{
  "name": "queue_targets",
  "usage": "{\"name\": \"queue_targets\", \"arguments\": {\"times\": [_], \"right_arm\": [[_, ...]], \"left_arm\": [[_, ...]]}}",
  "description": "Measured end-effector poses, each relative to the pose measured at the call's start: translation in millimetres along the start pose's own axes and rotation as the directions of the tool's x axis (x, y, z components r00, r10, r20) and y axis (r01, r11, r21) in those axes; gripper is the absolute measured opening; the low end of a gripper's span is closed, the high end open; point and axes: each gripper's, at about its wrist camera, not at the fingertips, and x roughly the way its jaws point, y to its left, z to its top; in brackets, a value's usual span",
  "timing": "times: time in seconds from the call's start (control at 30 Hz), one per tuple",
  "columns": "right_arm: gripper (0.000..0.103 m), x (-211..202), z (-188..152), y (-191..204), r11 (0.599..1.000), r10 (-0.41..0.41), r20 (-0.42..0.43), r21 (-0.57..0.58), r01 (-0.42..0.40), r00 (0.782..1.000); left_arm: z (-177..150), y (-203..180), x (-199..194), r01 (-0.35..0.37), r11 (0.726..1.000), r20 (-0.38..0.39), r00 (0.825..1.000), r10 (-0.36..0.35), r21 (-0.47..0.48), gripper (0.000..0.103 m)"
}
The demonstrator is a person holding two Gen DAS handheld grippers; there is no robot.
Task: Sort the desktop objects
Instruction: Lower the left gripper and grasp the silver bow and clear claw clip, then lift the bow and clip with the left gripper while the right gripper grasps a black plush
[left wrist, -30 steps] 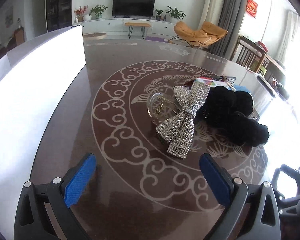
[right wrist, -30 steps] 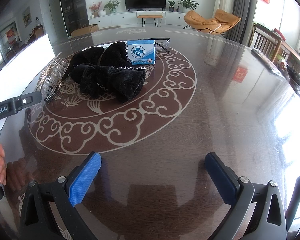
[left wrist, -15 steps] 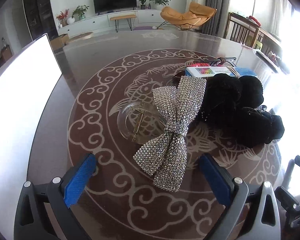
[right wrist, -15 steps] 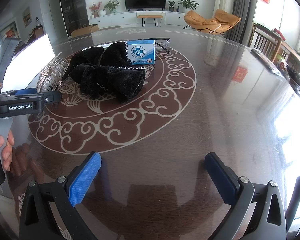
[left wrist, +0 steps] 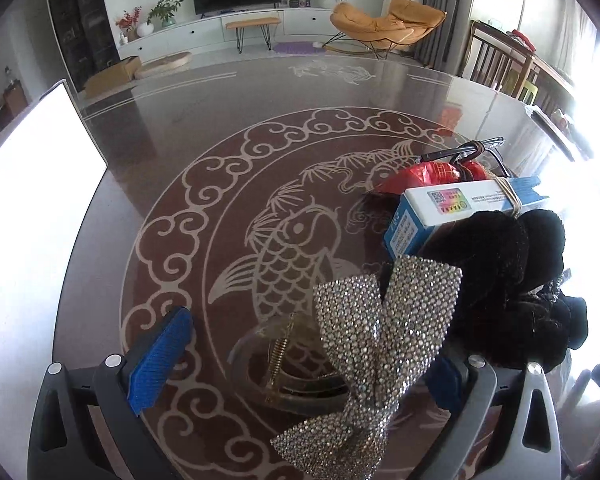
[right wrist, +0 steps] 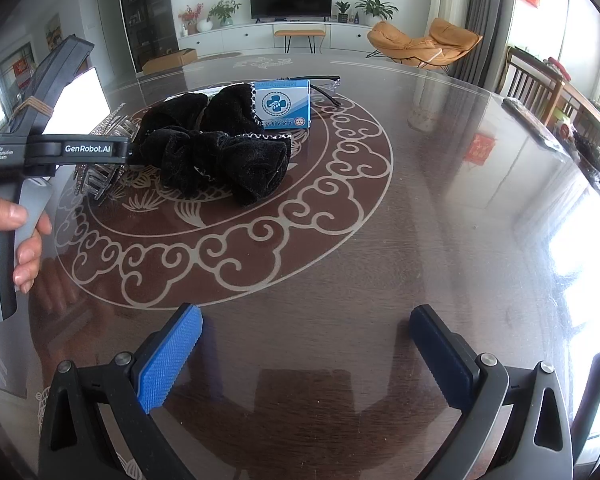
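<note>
My left gripper point(left wrist: 300, 364) has its jaws wide around the rhinestone bow point(left wrist: 380, 344) and its clear clip point(left wrist: 284, 364) — neither pad touching. At two o'clock lies the black scrunchie point(left wrist: 512, 284), the blue box point(left wrist: 456, 208) beyond. My right gripper point(right wrist: 306, 360) hangs wide over bare table point(right wrist: 440, 200), the pile at eleven o'clock.

My two handheld grippers, black and grey with blue pads

Ribbed blue pads point(right wrist: 168, 356) sit on black fingers with silver screws point(right wrist: 123, 359); my left gripper point(right wrist: 40, 148) reads "GenRobot.AI", with rubber bands point(right wrist: 32, 105) around it.
</note>
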Motion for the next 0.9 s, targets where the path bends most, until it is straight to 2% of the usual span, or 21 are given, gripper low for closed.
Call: {"name": "queue_targets", "arguments": {"times": [0.13, 0.2, 0.23, 0.27, 0.33, 0.53, 0.73, 0.8, 0.87, 0.9], "right_arm": [[0.103, 0.0, -0.1, 0.2, 1.000, 0.000, 0.000, 0.000, 0.000, 1.000], [0.103, 0.0, -0.2, 0.4, 1.000, 0.000, 0.000, 0.000, 0.000, 1.000], [0.103, 0.1, 0.0, 0.1, 1.000, 0.000, 0.000, 0.000, 0.000, 1.000], [0.103, 0.1, 0.0, 0.0, 1.000, 0.000, 0.000, 0.000, 0.000, 1.000], [0.103, 0.2, 0.0, 0.1, 1.000, 0.000, 0.000, 0.000, 0.000, 1.000], [0.103, 0.2, 0.0, 0.2, 1.000, 0.000, 0.000, -0.001, 0.000, 1.000], [0.103, 0.4, 0.2, 0.0, 1.000, 0.000, 0.000, -0.001, 0.000, 1.000], [0.103, 0.3, -0.1, 0.4, 1.000, 0.000, 0.000, -0.001, 0.000, 1.000], [0.103, 0.4, 0.2, 0.0, 1.000, 0.000, 0.000, -0.001, 0.000, 1.000], [0.103, 0.5, 0.2, 0.0, 1.000, 0.000, 0.000, -0.001, 0.000, 1.000]], "left_arm": [[1.1, 1.0, 0.5, -0.009, 1.000, 0.029, 1.000, 0.009, -0.011, 0.103], [-2.5, 1.9, -6.5, -0.015, 1.000, 0.064, 0.998, 0.016, -0.018, 0.084], [-5.0, 2.4, -10.5, -0.015, 1.000, 0.080, 0.997, 0.016, -0.016, 0.070], [-8.9, 3.0, -13.8, -0.014, 1.000, 0.090, 0.996, 0.015, -0.010, 0.061], [-19.2, 4.4, -20.9, -0.014, 1.000, 0.105, 0.994, 0.015, -0.005, 0.052], [-62.7, 20.4, -45.9, -0.032, 0.998, 0.113, 0.993, 0.038, -0.057, 0.052], [-98.8, 29.3, -65.1, -0.042, 0.997, 0.113, 0.992, 0.049, -0.065, 0.052], [-100.3, 29.8, -65.2, -0.051, 0.997, 0.108, 0.992, 0.058, -0.065, 0.058], [-98.2, 30.2, -62.5, -0.074, 0.995, 0.092, 0.993, 0.080, -0.069, 0.079], [-97.1, 29.9, -60.7, -0.082, 0.994, 0.084, 0.993, 0.088, -0.070, 0.082]]}}
